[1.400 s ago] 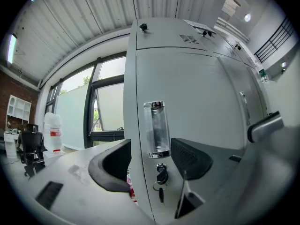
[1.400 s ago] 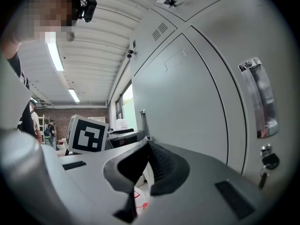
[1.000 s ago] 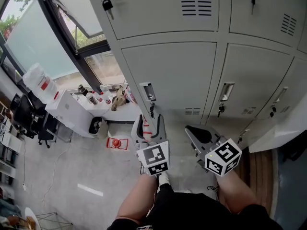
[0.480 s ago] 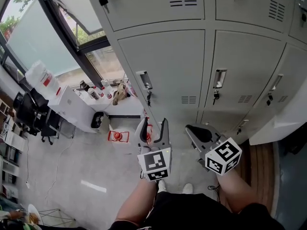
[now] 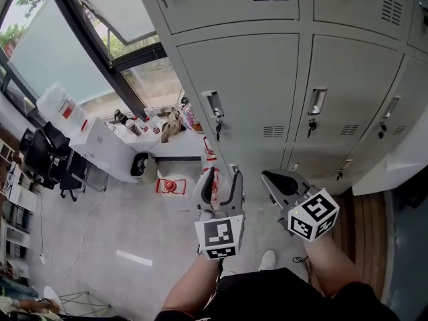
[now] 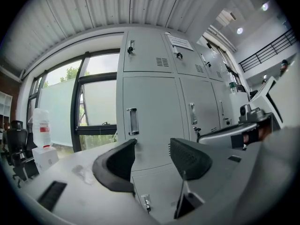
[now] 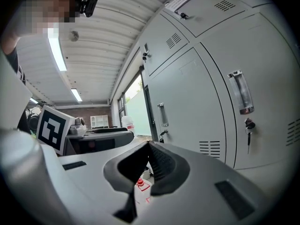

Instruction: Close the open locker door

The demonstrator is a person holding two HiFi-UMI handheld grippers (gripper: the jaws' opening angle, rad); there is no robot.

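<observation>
A row of grey lockers (image 5: 247, 85) faces me, and the doors in front, each with a handle (image 5: 214, 105) and a key, lie flush. At the far right a pale panel (image 5: 394, 169) juts out from the row like an open door; it also shows in the left gripper view as a panel (image 6: 275, 92). My left gripper (image 5: 221, 179) hangs in front of the lower left locker, jaws open and empty (image 6: 152, 146). Beside it, the right gripper (image 5: 269, 177) is shut on nothing (image 7: 149, 148). Neither touches a locker.
A large window (image 5: 80, 39) is on the left. Below it stand a white cabinet (image 5: 100, 146) with small bottles and a water jug (image 5: 60, 109). A black bin (image 5: 142, 166) and a red object (image 5: 170, 184) sit on the floor. Office chairs (image 5: 40, 159) stand at far left.
The head view has swung a little, so the lockers sit differently in frame. The left gripper is slightly lower and further right. Both grippers' jaws stand as before.
</observation>
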